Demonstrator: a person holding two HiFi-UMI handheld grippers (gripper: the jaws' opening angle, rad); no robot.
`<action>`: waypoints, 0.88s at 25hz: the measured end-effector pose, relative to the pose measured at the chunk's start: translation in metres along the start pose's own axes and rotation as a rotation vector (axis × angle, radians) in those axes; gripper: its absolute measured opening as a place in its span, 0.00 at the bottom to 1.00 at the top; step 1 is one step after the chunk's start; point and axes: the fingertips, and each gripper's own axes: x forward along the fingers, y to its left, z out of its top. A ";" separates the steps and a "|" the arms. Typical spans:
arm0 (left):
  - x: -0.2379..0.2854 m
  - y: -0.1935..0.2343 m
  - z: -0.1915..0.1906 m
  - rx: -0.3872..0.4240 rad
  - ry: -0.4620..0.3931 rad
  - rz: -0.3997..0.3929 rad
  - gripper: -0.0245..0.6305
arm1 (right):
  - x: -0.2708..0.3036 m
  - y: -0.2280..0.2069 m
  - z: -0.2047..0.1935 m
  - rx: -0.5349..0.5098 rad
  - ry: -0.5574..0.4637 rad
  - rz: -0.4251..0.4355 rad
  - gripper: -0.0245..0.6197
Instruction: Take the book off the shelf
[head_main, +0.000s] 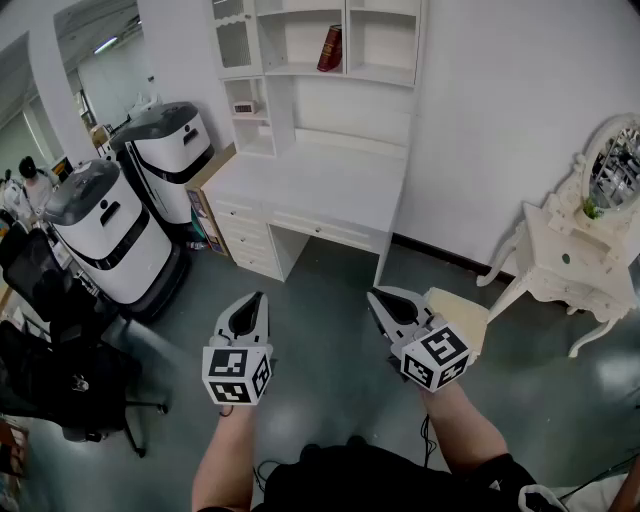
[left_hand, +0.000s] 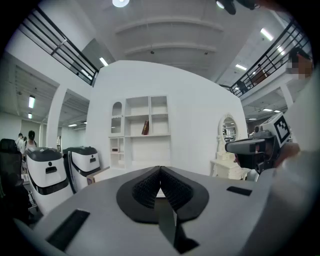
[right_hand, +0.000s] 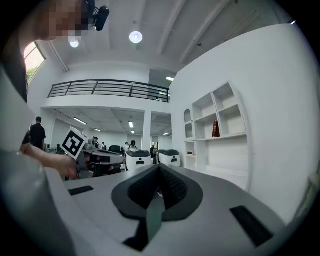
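A dark red book leans in an upper cubby of the white shelf unit above the desk. The book shows small and far off in the left gripper view, and the book also stands on the shelf at the right of the right gripper view. My left gripper is held low over the floor, well short of the desk, shut with nothing in it. My right gripper hovers beside it at the same distance, shut and empty too.
A white desk with drawers stands under the shelves. Two white-and-black machines sit at the left, a black office chair at the near left. A white vanity table with an oval mirror stands at the right.
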 end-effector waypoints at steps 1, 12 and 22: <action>0.002 -0.004 0.000 -0.002 0.001 -0.003 0.05 | -0.002 -0.003 -0.002 0.003 0.001 0.000 0.06; 0.011 -0.052 -0.007 -0.016 0.002 -0.014 0.05 | -0.038 -0.033 -0.018 0.033 0.009 0.015 0.06; 0.043 -0.042 -0.015 -0.025 0.019 -0.028 0.05 | -0.015 -0.052 -0.023 0.115 0.006 0.072 0.06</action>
